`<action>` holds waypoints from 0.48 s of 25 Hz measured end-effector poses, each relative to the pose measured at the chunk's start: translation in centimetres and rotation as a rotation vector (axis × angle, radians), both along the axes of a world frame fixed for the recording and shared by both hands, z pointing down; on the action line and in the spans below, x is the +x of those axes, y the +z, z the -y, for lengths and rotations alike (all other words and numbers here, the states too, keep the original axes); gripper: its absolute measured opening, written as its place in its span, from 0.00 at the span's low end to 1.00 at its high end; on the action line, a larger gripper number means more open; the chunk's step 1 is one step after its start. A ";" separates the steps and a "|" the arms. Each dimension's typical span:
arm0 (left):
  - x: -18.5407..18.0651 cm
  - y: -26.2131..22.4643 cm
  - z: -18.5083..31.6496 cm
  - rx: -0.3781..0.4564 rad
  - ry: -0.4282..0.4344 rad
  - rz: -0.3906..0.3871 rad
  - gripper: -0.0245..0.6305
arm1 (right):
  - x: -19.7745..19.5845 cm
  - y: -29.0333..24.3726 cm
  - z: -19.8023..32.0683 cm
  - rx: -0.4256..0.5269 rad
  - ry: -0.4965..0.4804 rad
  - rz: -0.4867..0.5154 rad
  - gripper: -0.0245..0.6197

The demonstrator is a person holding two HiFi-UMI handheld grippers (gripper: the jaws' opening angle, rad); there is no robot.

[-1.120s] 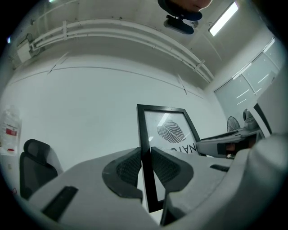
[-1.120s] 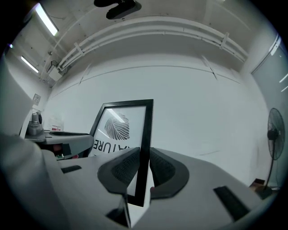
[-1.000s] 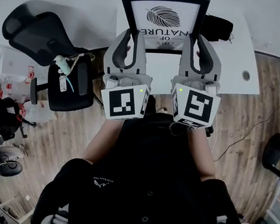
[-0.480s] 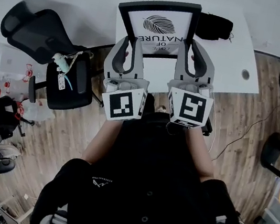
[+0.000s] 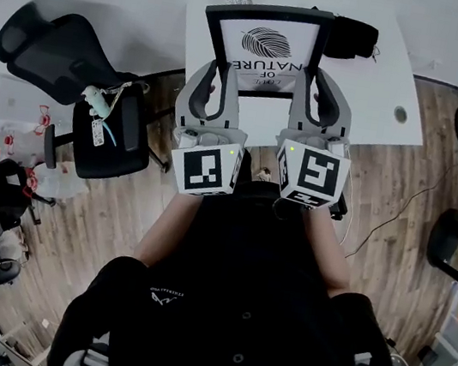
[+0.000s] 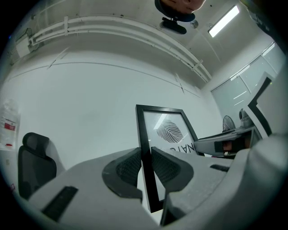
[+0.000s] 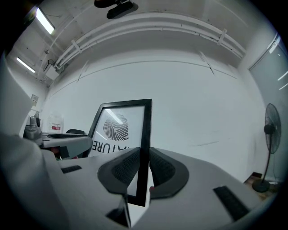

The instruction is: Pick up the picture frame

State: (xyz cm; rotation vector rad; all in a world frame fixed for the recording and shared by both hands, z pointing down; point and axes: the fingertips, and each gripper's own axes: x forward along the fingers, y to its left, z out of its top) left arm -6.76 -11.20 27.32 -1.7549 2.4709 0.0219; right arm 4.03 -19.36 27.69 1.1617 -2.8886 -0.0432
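Though unclear overhead, grippers (image 6: pixel 145 153) (image 7: pixel 144 153) on frame (image 5: pixel 264 49)

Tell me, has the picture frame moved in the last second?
Yes. In the head view the picture frame has shifted slightly toward the person, judged against the white table.
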 end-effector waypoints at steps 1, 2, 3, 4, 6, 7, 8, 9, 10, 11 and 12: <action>0.0 0.0 0.0 0.002 0.000 -0.003 0.15 | 0.0 0.0 0.0 0.000 0.001 -0.001 0.14; 0.0 0.0 0.0 0.004 0.000 -0.005 0.15 | 0.0 0.0 0.0 0.000 0.001 -0.001 0.14; 0.0 -0.1 0.1 0.004 0.000 -0.003 0.15 | 0.0 0.0 0.0 0.000 0.001 -0.001 0.14; 0.0 -0.1 0.1 0.003 0.001 0.001 0.15 | 0.0 0.0 0.0 -0.001 0.001 -0.001 0.14; 0.0 -0.1 0.1 0.001 0.002 0.007 0.15 | 0.0 0.0 0.0 -0.002 0.002 -0.001 0.14; 0.0 0.0 0.0 0.001 0.001 0.006 0.15 | 0.0 0.0 0.0 -0.002 0.002 -0.001 0.14; 0.0 0.0 0.0 0.000 0.001 0.005 0.15 | 0.0 0.0 0.0 -0.002 0.002 -0.001 0.14; 0.0 0.1 0.0 -0.002 0.002 0.004 0.15 | 0.0 0.0 0.0 -0.002 0.002 -0.001 0.14; 0.1 0.1 0.0 -0.003 0.003 0.004 0.15 | 0.0 0.0 0.0 -0.002 0.002 0.000 0.14; 0.1 0.1 0.0 -0.004 0.004 0.004 0.15 | 0.0 0.0 0.0 -0.002 0.002 0.000 0.14; 0.1 0.1 0.0 -0.005 0.004 0.004 0.15 | 0.0 0.0 0.0 -0.003 0.002 0.000 0.14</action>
